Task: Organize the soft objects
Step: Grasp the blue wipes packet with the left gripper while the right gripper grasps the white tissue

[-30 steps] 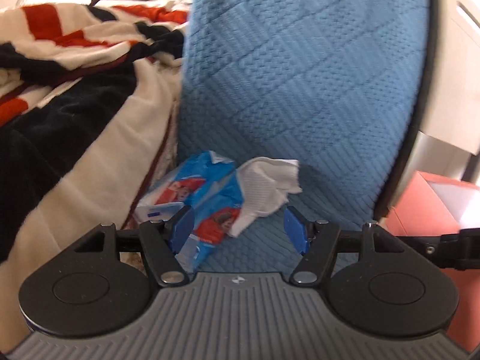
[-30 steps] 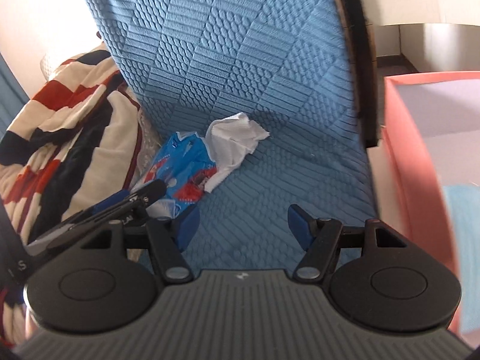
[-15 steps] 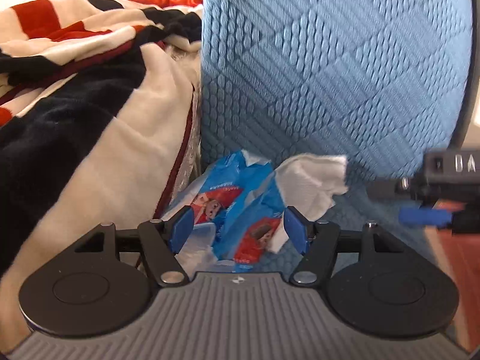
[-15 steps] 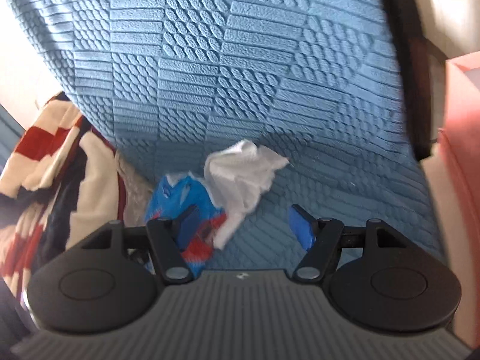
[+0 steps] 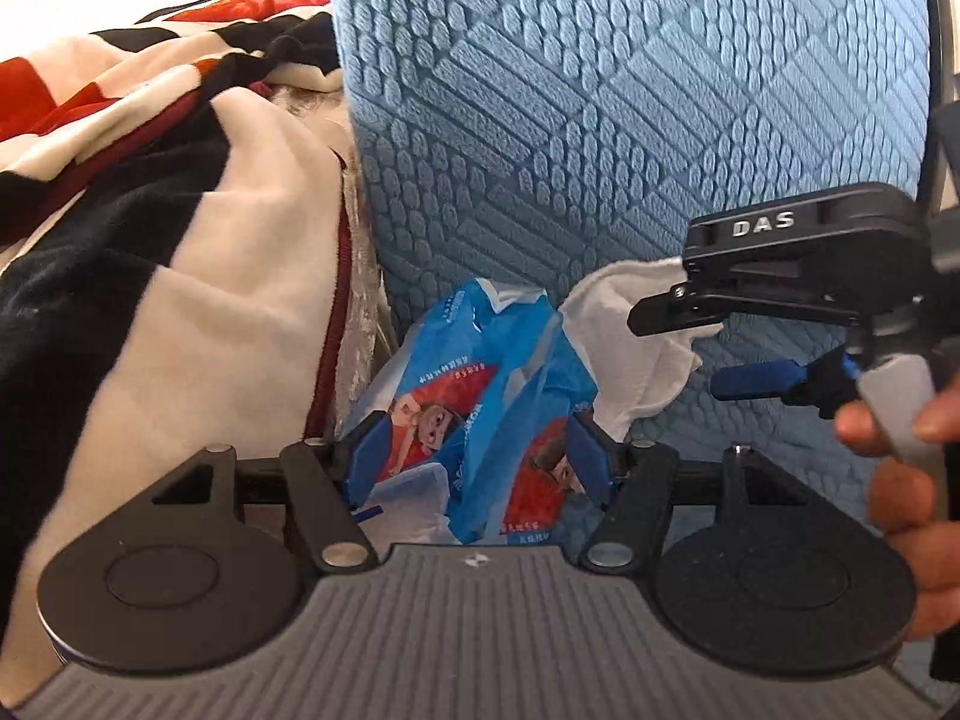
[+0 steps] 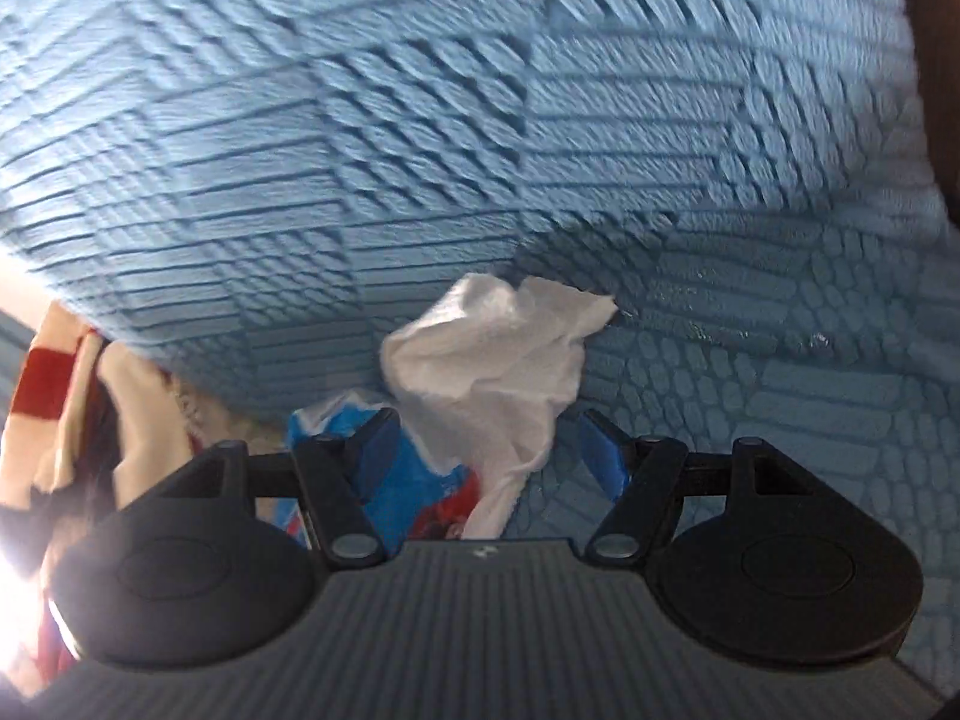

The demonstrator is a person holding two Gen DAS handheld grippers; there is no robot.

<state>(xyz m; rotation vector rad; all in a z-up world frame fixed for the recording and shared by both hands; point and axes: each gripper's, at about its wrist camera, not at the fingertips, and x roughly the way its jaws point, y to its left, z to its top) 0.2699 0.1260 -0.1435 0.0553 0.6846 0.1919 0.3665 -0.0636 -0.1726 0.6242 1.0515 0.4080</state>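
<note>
- Left tongs (image 5: pixel 477 459), lower centre of the left wrist view: jaws stand wide, one blue pad at either flank of the crumpled blue-and-red printed plastic tissue packet (image 5: pixel 474 396). Whether the pads press on it cannot be told; no squeeze is evident.
- Right tongs (image 6: pixel 489 450), lower centre of the right wrist view: jaws wide, nothing gripped. The crumpled white paper tissue (image 6: pixel 498 360) lies between and just beyond the blue pads, touching neither that can be seen.
- In the left wrist view the right tongs (image 5: pixel 690 342) enter from the right edge, black upper finger over the white tissue (image 5: pixel 630 348), blue pad below and beside it; a person's hand (image 5: pixel 912 480) grips the handle at the right edge.
- Packet and tissue touch each other, the tissue at the packet's right.
- Both rest on a blue quilted fabric seat cover (image 5: pixel 630 120), at the foot of its upright back, centre frame.
- A striped fleece blanket in cream, black and red (image 5: pixel 150 228) is heaped at left, beside the packet.
</note>
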